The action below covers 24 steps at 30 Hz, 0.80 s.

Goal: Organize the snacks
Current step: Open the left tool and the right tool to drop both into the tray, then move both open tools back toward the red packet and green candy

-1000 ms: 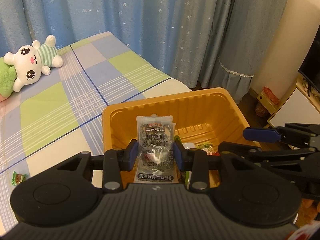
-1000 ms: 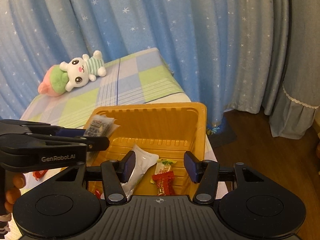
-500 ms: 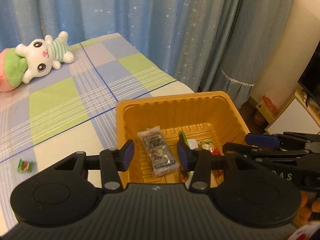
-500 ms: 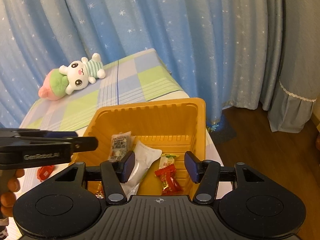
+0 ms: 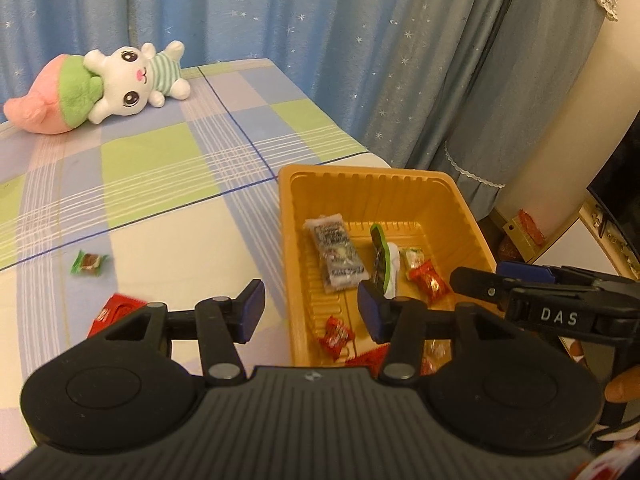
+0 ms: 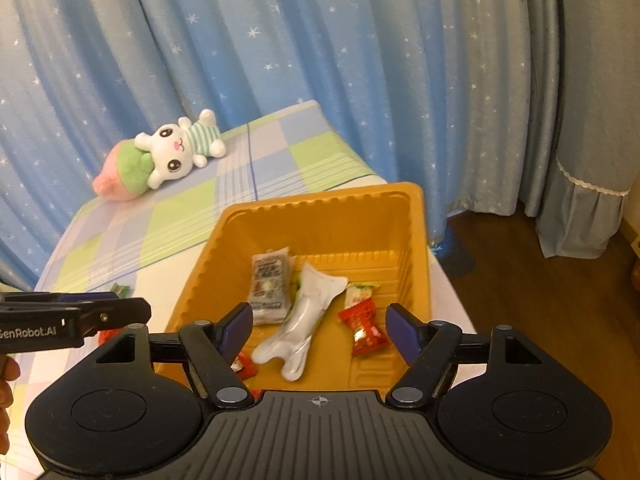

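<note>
Since the earlier frames, the grey printed snack packet [image 5: 335, 254] has left the left gripper [image 5: 310, 312] and now lies flat on the floor of the orange tray [image 5: 362, 178], toward its left wall; the left gripper has drawn back and leftward, so its left finger now hangs over the checked tablecloth [image 5: 160, 176] and its right finger over the tray's near left part. Its jaws are opening, with nothing between the pads. Both grippers point obliquely downward. The right gripper [image 6: 320, 326] hovers above the tray's near half; its jaws are opening, released, and they frame a white pouch [image 6: 306, 322] and a red candy [image 6: 364, 326] that lie on the tray floor below, untouched. A green-edged packet [image 5: 380, 258] rests against the white pouch beside the grey packet. Further red candies [image 5: 336, 336] lie near the tray's front edge. Outside the tray, on the cloth, lie a green-wrapped candy [image 5: 89, 263] and a red wrapper [image 5: 114, 312] near the left finger. A plush rabbit [image 5: 132, 80] lies at the far end of the table, before a blue star-print curtain [image 5: 280, 20].
</note>
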Available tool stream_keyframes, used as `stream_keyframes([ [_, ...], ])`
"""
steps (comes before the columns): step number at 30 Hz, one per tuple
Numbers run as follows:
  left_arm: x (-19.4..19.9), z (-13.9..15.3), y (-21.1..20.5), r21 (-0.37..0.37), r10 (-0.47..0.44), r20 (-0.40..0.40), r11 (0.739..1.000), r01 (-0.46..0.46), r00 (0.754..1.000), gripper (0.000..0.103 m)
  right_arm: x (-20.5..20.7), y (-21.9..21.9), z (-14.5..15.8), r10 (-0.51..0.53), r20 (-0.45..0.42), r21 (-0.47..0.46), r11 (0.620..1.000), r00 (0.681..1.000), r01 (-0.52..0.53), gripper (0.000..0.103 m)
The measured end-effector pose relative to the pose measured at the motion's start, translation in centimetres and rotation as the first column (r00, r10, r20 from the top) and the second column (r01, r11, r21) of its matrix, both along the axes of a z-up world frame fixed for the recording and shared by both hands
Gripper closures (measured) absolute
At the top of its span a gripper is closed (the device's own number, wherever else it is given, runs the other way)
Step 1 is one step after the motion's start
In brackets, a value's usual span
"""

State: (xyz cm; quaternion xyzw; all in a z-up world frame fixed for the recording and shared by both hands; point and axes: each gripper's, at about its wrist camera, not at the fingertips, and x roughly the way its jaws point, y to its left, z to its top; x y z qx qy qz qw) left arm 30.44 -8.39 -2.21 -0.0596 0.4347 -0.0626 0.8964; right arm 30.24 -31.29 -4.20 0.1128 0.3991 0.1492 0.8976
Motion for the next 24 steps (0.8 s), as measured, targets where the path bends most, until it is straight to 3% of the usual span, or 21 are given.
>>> stream_keyframes([
  [24, -9.2, 1.1, 10.3, -0.028, 0.050, -0.012, 0.998, -0.050, 0.999, 0.052, -6.2, 10.1, 1.1, 0.111, -0.021, -0.004, 0.994, 0.994, -0.111, 0.028],
])
